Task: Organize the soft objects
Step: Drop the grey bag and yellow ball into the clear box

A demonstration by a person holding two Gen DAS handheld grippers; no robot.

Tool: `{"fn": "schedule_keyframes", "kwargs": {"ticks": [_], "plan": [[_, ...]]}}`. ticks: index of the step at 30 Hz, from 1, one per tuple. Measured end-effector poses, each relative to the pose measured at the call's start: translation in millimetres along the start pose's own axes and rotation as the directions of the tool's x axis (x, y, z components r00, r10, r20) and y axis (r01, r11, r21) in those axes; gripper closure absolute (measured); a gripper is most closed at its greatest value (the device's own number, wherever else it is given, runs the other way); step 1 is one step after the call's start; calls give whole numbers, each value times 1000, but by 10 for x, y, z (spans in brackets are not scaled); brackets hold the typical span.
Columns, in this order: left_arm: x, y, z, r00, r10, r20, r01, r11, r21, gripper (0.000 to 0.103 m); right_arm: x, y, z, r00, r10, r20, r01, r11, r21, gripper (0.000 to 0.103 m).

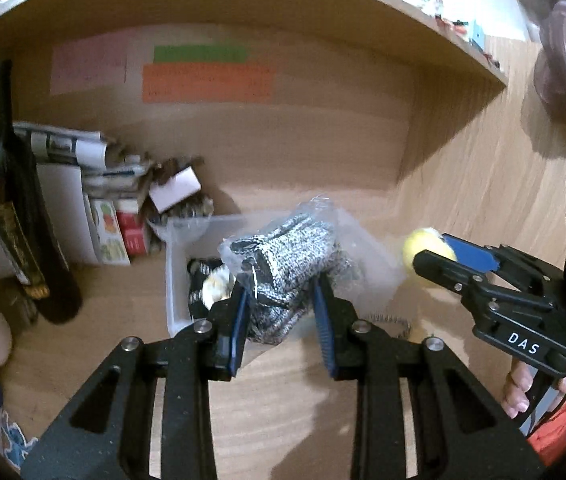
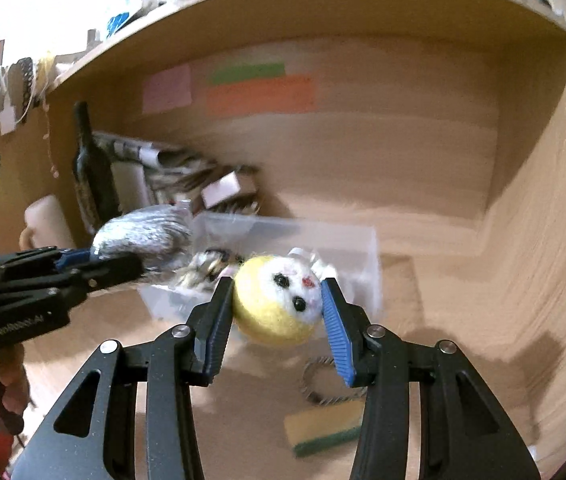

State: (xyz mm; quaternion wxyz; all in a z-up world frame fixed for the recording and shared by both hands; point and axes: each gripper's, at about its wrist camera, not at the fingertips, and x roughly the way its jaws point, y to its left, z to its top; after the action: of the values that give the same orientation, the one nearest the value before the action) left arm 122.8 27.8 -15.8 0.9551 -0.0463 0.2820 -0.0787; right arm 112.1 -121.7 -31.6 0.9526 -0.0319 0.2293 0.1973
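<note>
The left tool (image 1: 281,312) is clamped on a bagged grey knit bundle (image 1: 283,264), gripped at its lower end so that the clear wrapper hangs free of the counter (image 1: 283,400). The right tool (image 2: 277,312) is clamped on a yellow and white felt toy (image 2: 279,304), held across its middle with the face turned up. Both items are carried above a clear plastic bin (image 2: 359,248), judged to be the intended receptacle, since other soft pieces are already seen inside it. A sponge (image 2: 323,428) and a coiled hair tie (image 2: 323,384) are left on the counter in front of the bin.

The surface is pale wood, set in an alcove under a shelf (image 1: 323,12). A dark bottle (image 1: 15,200) and stacked papers (image 1: 83,152) are stood against the left wall; coloured notes (image 1: 207,82) are fixed to the back panel.
</note>
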Motion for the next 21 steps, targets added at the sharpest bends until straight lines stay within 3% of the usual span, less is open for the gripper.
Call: {"fn": "schedule_keyframes", "kwargs": {"ticks": [9, 21], "plan": [[355, 59, 196, 999, 26, -30, -26, 1000, -10, 72, 155, -204, 228, 997, -71, 24, 71, 997, 11, 62], [998, 105, 33, 985, 47, -165, -51, 999, -20, 72, 756, -335, 66, 986, -65, -151, 68, 998, 18, 62]]}}
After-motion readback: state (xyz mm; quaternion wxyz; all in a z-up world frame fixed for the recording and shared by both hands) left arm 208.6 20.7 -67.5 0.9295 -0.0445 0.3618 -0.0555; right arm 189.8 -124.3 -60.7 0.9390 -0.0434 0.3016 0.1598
